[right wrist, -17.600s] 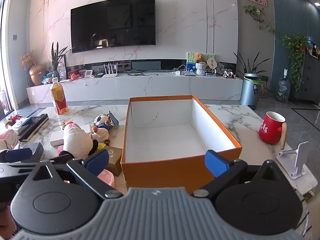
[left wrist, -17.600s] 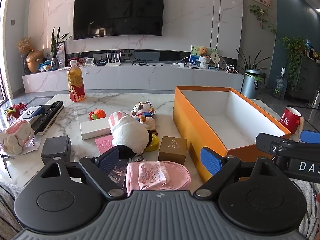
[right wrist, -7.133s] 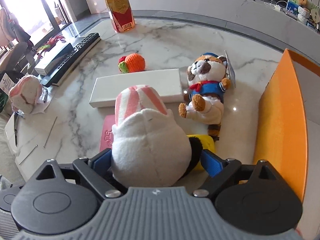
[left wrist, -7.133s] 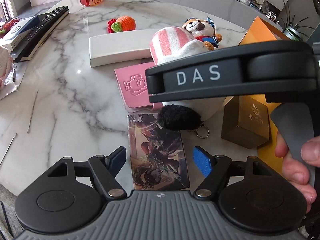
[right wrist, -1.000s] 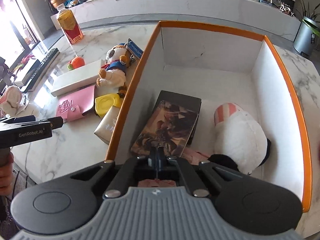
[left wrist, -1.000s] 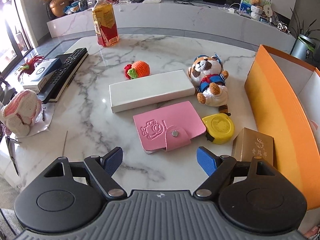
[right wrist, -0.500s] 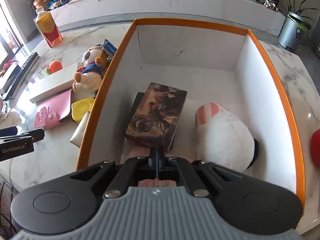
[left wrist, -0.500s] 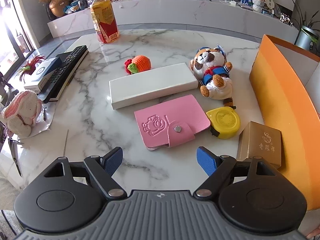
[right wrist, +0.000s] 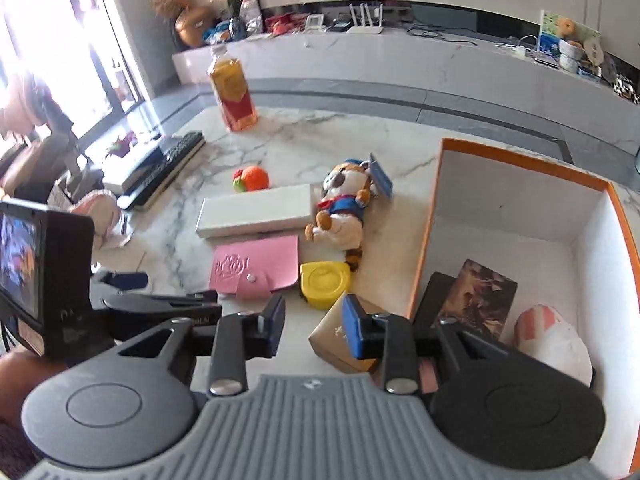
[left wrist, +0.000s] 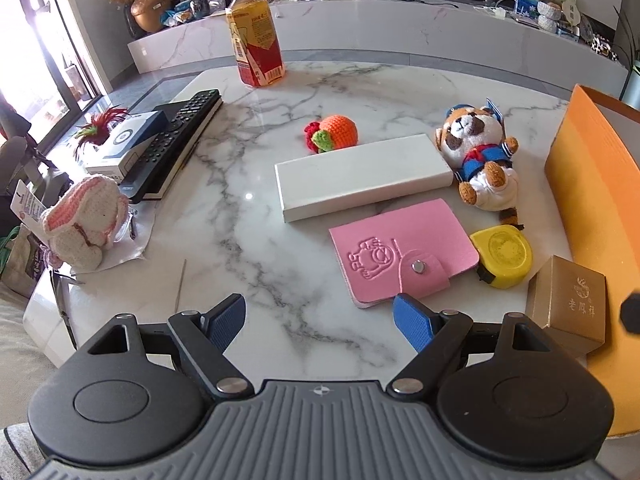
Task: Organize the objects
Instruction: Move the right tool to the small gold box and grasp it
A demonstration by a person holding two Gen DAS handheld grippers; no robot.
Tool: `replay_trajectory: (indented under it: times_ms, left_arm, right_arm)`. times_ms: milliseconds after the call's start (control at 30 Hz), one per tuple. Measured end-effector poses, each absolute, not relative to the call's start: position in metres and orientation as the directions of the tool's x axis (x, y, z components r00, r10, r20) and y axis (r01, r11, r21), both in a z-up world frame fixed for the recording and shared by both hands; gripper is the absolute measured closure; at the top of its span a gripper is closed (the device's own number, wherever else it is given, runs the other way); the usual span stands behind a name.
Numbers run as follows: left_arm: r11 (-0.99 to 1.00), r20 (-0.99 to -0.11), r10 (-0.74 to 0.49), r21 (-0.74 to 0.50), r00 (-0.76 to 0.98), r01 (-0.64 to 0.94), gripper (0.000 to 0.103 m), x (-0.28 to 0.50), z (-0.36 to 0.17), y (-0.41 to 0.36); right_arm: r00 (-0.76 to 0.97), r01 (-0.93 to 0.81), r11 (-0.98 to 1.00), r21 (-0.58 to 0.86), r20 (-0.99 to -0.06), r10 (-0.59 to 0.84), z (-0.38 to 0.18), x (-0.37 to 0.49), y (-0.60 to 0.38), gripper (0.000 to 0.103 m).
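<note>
Marble with grey veins covers the table, and beyond it a long white media bench runs under a wall-mounted television. At the right edge stands the orange box, and inside it lie a dark picture card on a black case and, nearer and to the right, a white plush with a pink-striped cap. Left of the box, outside it, sit a gold carton, a yellow tape measure, a pink card wallet, a long white box, a raccoon plush and a crocheted orange. Farther left are a remote, a knitted bunny and, at the far side, a tea bottle. Over the near table edge the left gripper hovers with its jaws spread wide and nothing between them, just short of the wallet. Above the gold carton, the right gripper is opening its jaws, which also hold nothing.
</note>
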State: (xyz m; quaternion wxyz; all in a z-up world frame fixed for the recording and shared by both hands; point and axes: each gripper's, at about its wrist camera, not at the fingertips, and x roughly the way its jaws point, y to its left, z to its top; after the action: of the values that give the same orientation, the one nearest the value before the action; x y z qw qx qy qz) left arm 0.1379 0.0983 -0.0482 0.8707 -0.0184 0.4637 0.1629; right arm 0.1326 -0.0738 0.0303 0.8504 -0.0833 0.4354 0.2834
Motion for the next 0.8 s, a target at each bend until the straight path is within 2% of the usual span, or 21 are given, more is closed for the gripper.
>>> replay_trajectory:
  times_ms: [33, 133, 333, 400, 533, 567, 800]
  left_arm:
    - [0.943, -0.81, 0.274, 0.118, 0.518, -0.313, 0.007, 0.138, -0.048, 0.101]
    - [0.932, -0.818, 0.283, 0.112, 0.501, -0.344, 0.007, 0.141, -0.051, 0.109]
    - [0.951, -0.841, 0.197, 0.039, 0.503, -0.308, 0.007, 0.145, -0.058, 0.108]
    - [0.957, -0.848, 0.164, 0.013, 0.503, -0.291, 0.007, 0.147, -0.061, 0.106]
    - [0.952, -0.859, 0.158, 0.001, 0.487, -0.307, 0.007, 0.152, -0.067, 0.104]
    - [0.949, -0.859, 0.167, 0.008, 0.483, -0.314, 0.007, 0.153, -0.068, 0.105]
    - [0.933, -0.88, 0.175, 0.005, 0.441, -0.36, 0.008, 0.158, -0.076, 0.114]
  right_arm:
    - [0.427, -0.584, 0.807, 0.089, -0.812, 0.399, 0.027, 0.135, -0.07, 0.057]
    - [0.377, -0.692, 0.722, 0.01, -0.848, 0.373, 0.016, 0.145, -0.057, 0.057]
    - [0.311, -0.834, 0.521, -0.183, -0.936, 0.168, -0.015, 0.167, -0.03, 0.056]
    - [0.297, -0.859, 0.471, -0.2, -0.945, 0.139, -0.02, 0.173, -0.024, 0.049]
    - [0.289, -0.902, 0.351, -0.253, -0.956, 0.056, -0.031, 0.185, -0.008, 0.024]
    - [0.285, -0.909, 0.327, -0.259, -0.958, 0.035, -0.034, 0.187, -0.005, 0.022]
    - [0.245, -0.934, 0.266, -0.241, -0.969, -0.017, -0.057, 0.197, 0.012, 0.022]
